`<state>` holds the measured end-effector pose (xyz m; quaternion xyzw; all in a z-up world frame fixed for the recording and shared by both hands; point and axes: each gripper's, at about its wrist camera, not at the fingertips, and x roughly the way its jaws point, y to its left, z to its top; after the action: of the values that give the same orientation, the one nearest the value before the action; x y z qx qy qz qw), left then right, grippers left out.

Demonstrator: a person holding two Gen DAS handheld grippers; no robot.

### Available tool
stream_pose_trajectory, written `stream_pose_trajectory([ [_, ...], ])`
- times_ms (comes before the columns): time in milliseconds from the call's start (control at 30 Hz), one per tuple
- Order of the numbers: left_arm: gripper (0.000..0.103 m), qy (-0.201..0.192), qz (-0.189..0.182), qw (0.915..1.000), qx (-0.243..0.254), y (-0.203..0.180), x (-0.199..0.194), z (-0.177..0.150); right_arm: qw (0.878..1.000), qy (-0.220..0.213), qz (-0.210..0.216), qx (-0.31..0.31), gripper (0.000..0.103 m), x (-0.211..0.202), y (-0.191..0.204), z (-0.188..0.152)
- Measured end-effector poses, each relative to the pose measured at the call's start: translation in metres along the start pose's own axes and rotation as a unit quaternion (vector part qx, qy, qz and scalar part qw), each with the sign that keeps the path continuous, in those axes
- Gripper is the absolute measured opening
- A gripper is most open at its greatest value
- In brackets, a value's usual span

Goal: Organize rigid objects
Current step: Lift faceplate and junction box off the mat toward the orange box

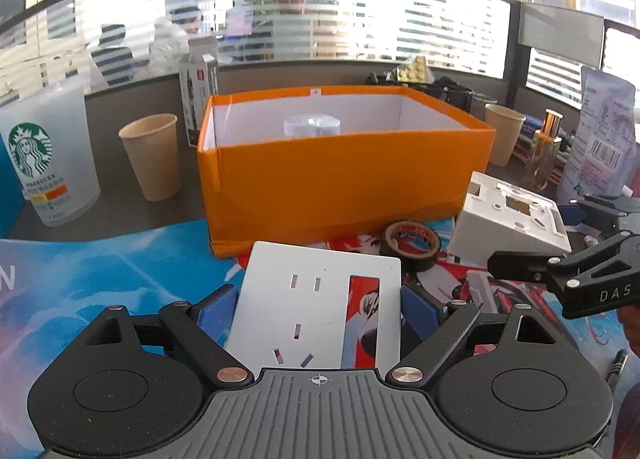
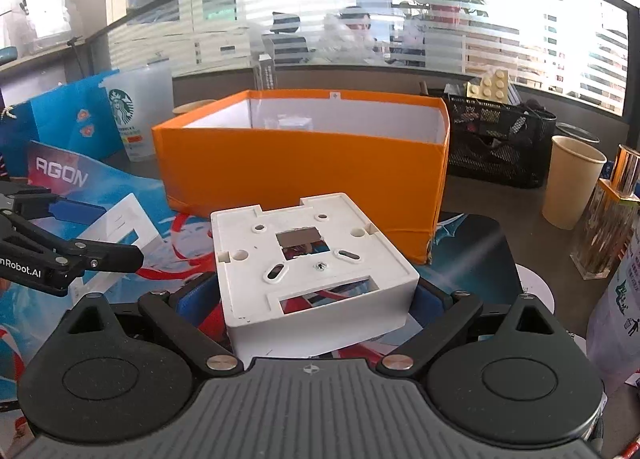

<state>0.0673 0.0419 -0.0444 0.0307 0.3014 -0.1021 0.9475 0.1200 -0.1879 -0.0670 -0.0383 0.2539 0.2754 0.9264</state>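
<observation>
My left gripper (image 1: 318, 309) is shut on a flat white socket cover plate (image 1: 316, 299), its blue pads (image 1: 218, 313) pressed on both side edges, in front of the open orange box (image 1: 340, 175). My right gripper (image 2: 316, 299) is shut on a white plastic wall box (image 2: 308, 259), held back side up, also in front of the orange box (image 2: 300, 175). Something clear and round (image 1: 312, 125) lies inside the box. A roll of black tape (image 1: 410, 243) sits on the printed mat by the box. The wall box (image 1: 514, 223) and right gripper also show in the left wrist view.
A Starbucks cup (image 1: 44, 155) and a paper cup (image 1: 152, 157) stand left of the box. Another paper cup (image 2: 572, 183), a perfume bottle (image 2: 608, 219) and a black mesh basket (image 2: 496, 147) stand to the right. A blue bag (image 2: 68, 119) is at far left.
</observation>
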Motion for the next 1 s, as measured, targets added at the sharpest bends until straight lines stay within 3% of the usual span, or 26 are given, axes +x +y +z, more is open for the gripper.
stream_pose_trajectory([
  [1000,0.089,-0.075,0.012,0.9969,-0.021,0.001,-0.044,0.034,0.996,-0.080,0.026,0.016,0.096,-0.040,0.013,0.028],
])
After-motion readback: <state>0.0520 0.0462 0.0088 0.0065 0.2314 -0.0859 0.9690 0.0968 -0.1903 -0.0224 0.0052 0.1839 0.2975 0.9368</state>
